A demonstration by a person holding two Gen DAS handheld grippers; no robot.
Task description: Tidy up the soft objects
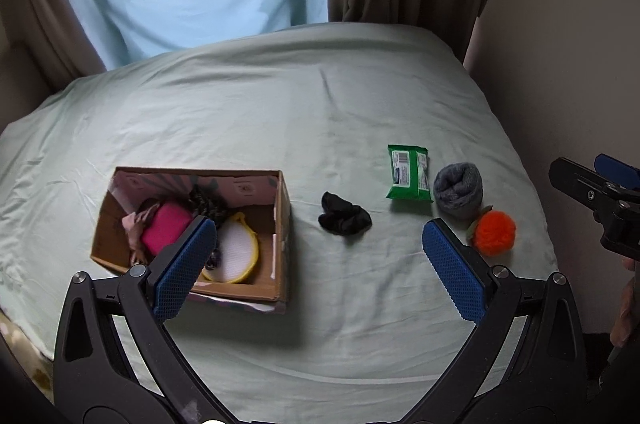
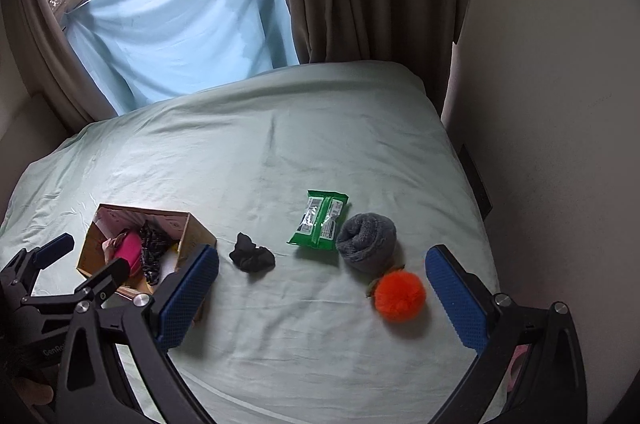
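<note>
You are partway through. The box (image 1: 192, 236) at 9 o'clock on the bed (image 1: 300, 104) is already holding a pink pouch (image 1: 166, 230), a round yellow-rimmed pad (image 1: 236, 252) and a dark braided piece (image 1: 208, 206). Still lying loose toward 3 o'clock: black scrunchie (image 2: 252, 253), green packet (image 2: 320, 220), grey sock roll (image 2: 366, 242), orange pompom (image 2: 399, 296) (sock roll and pompom look nearly touching). Your left gripper (image 1: 316, 256) and right gripper (image 2: 322, 284) are both hovering with jaws wide apart, gripping nothing.
</note>
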